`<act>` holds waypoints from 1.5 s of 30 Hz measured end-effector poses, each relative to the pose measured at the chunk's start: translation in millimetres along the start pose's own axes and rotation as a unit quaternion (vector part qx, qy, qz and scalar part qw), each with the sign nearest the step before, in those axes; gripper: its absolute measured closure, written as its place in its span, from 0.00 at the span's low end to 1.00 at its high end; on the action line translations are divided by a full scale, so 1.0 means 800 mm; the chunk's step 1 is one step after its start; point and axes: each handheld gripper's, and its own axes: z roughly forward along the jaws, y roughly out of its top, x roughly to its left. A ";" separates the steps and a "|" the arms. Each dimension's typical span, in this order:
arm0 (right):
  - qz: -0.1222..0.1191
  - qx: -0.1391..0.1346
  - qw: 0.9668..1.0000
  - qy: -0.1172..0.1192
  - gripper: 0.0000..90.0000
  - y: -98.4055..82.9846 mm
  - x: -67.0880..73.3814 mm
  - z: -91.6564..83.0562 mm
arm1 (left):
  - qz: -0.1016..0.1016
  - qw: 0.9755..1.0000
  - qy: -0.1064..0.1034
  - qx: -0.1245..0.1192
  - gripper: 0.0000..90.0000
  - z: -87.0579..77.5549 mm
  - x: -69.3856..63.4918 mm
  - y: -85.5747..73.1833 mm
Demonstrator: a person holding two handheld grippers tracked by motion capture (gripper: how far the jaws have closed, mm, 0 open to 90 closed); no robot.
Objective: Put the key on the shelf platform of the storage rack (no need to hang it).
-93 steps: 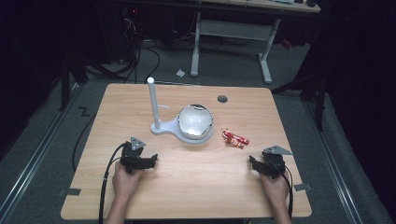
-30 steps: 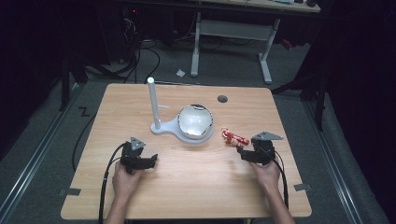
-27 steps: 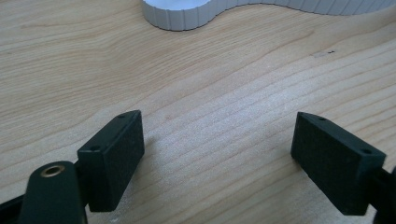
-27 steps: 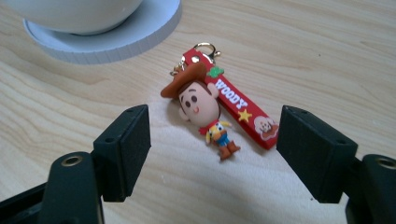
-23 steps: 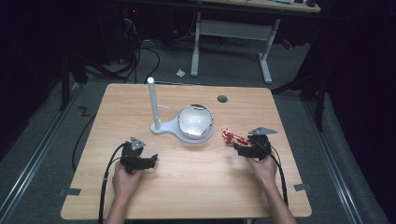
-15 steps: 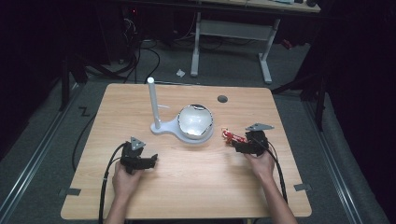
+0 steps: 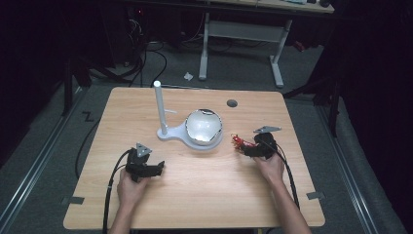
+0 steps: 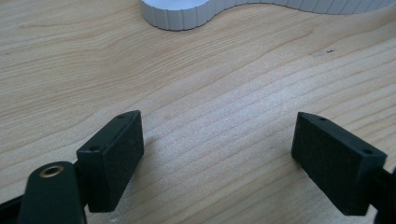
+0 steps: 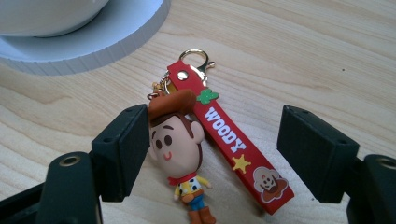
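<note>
The right gripper (image 9: 212, 149) sits low over the table (image 7: 204, 195) with its 2 jaws spread wide, and a keychain (image 9: 205, 144) lies flat on the wood between them. The keychain is a small cowboy figure (image 9: 180, 149) with a brown hat, joined by a gold clasp (image 9: 198, 58) to a red strap (image 9: 229, 140) that reads "WOODY". The figure's head lies against the inner face of the jaw at the left of the right gripper view, while the jaw at the right stands clear of the strap. Nothing is clamped.

In the high view the keychain (image 7: 239, 142) lies just right of the white stand (image 7: 187, 136), which carries a bowl (image 7: 203, 126) on its round base and a tall white post (image 7: 159, 105) at its left end. The right gripper (image 7: 253, 147) is right at the keychain, held by the right hand (image 7: 269, 163).

The left gripper (image 7: 155, 168) rests near the front left of the table in the left hand (image 7: 131, 185), well apart from the keychain. In its own view the left gripper (image 8: 217, 149) has its 2 jaws wide apart over bare wood, with the ribbed edge of the stand (image 8: 187, 14) ahead of it.
</note>
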 end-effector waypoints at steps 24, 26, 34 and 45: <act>-0.066 0.024 0.998 -0.003 0.63 -0.006 0.025 0.016 | 0.000 1.000 0.000 0.000 0.19 0.000 0.000 0.000; -0.078 0.021 0.997 -0.012 0.70 -0.006 0.028 0.014 | 0.000 1.000 0.000 0.000 0.19 0.000 0.000 0.000; -0.068 0.009 0.998 -0.002 0.73 -0.004 0.022 0.009 | -0.001 1.000 0.001 -0.001 0.19 0.001 0.000 0.000; -0.049 -0.033 0.998 0.006 0.74 0.004 0.013 -0.025 | -0.002 1.000 0.001 0.000 0.20 0.001 0.001 0.001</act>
